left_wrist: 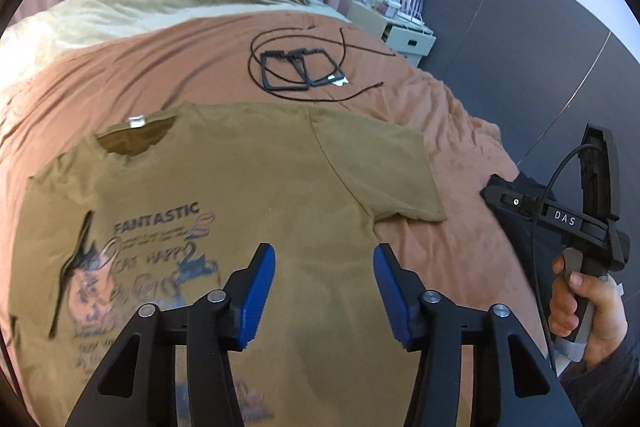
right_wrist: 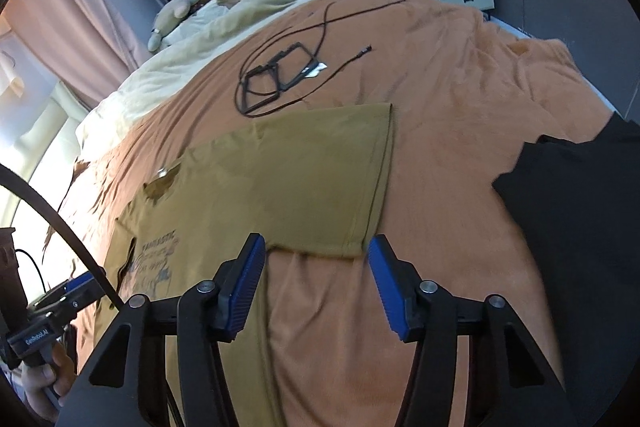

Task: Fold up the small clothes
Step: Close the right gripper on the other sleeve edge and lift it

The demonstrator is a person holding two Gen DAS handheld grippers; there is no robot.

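Left hand-held gripper (left_wrist: 324, 291) tilted down over the shirt (left_wrist: 248, 187), blue pads parted, nothing between, clear of the cloth. Right hand-held gripper (right_wrist: 316, 291) likewise tilted down, half wide and empty, aimed at the sleeve (right_wrist: 344, 171) hem. Shirt spread flat, print up, on the bed (left_wrist: 440, 131). Right hand (left_wrist: 588, 311) wrapped round its handle beside the bed edge.

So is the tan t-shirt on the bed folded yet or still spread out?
Spread out, unfolded. The tan t-shirt lies flat on the orange bedcover, print up, collar and one sleeve extended; its other side is out of view.
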